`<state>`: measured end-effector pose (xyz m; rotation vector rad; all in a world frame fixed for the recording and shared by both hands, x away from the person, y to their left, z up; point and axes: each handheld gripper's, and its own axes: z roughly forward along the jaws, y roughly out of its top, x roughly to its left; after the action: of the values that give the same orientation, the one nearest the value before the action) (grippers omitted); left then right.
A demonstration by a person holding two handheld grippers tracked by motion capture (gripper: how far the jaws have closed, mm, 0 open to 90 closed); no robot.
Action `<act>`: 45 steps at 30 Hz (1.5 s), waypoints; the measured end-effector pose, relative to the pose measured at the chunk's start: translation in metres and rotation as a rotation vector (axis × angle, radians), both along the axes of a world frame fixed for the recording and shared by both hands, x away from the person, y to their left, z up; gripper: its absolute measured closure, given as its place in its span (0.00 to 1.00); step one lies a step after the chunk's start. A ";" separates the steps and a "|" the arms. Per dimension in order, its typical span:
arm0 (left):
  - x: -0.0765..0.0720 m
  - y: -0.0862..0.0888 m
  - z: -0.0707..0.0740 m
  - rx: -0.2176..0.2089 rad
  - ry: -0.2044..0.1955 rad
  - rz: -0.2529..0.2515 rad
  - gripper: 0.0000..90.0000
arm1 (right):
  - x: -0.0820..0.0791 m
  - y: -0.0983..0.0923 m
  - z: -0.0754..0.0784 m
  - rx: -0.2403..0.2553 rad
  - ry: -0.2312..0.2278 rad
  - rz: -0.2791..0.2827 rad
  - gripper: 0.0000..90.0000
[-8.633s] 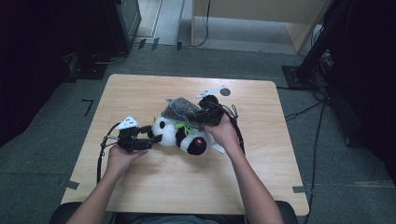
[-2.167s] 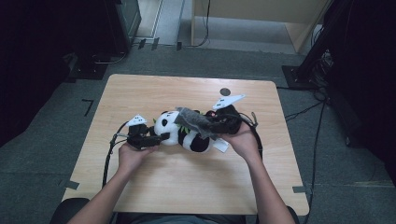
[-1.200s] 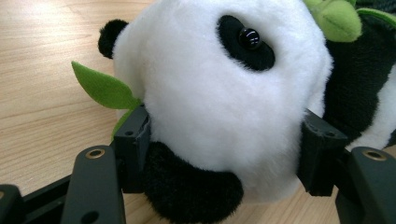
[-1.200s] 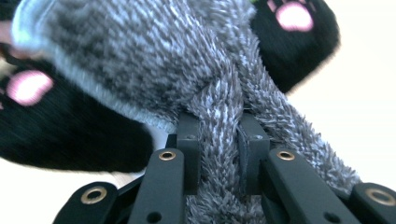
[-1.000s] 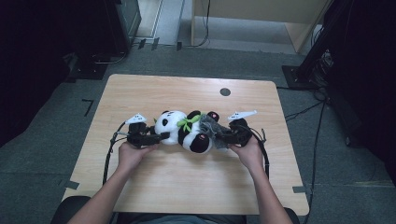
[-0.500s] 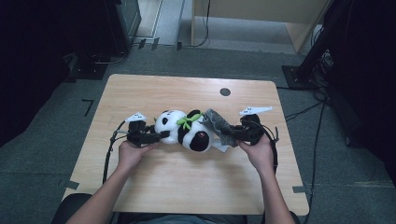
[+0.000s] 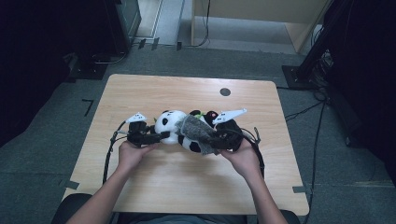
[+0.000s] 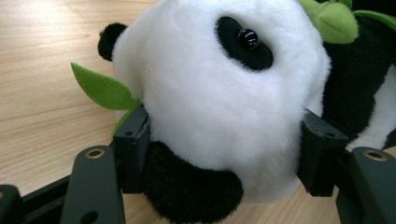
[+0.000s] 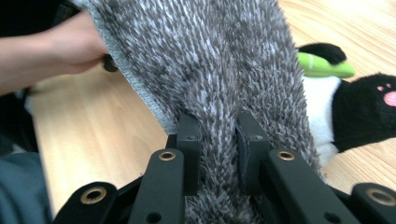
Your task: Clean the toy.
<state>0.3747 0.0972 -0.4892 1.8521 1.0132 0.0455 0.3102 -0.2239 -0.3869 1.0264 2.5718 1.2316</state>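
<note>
Left gripper [image 7: 156, 136] is clamping the plush panda's [image 7: 175, 128] white head from both sides, jaws pressing into the fur in the left gripper view [image 8: 219, 154], head squashed between the pads. Probably pinning the toy flat so it isn't sliding while the other hand works on it. Green felt leaf [image 8: 100, 88] is poking out beside the left jaw, lying on the wooden table [image 7: 140, 88]. Panda is lying on its side near the table's middle, head toward the left hand [image 7: 132, 154], body and black legs running rightward.

Grey shaggy cloth [image 7: 194, 130] is draping over the panda's middle in the high view, one end running to the right gripper [image 7: 218, 139]. Right gripper is pinching a fold of that cloth tight, jaws nearly together with pile bulging around them [image 9: 218, 154]. Cloth is being held up off the table and stretched over the toy, likely for wiping or covering it. Panda's black foot with pink pad [image 9: 369, 112] is lying just beyond the cloth. Right hand [image 7: 243, 158] is gripping the handle low, near the table.
</note>
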 end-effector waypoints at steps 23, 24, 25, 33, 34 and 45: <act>0.000 -0.001 0.001 0.000 -0.003 0.008 0.37 | -0.007 -0.021 0.025 0.059 -0.063 -0.060 0.86; 0.000 -0.001 0.001 0.001 -0.004 0.007 0.37 | -0.010 -0.016 0.026 0.061 -0.068 -0.044 0.86; 0.000 -0.001 0.001 0.001 -0.003 0.007 0.37 | -0.011 -0.011 0.026 0.059 -0.070 -0.026 0.86; -0.002 -0.003 0.002 0.025 -0.023 0.000 0.38 | 0.000 -0.003 0.000 0.003 -0.022 -0.034 0.87; -0.002 -0.003 0.002 0.024 -0.023 0.000 0.38 | 0.002 -0.006 -0.001 0.010 -0.016 -0.045 0.87; -0.005 -0.011 0.004 0.029 -0.026 0.012 0.39 | 0.003 -0.016 0.021 0.060 -0.062 -0.115 0.87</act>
<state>0.3693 0.0859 -0.4853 1.8674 1.0104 0.0918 0.3131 -0.2400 -0.3656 1.1119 2.4074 1.2969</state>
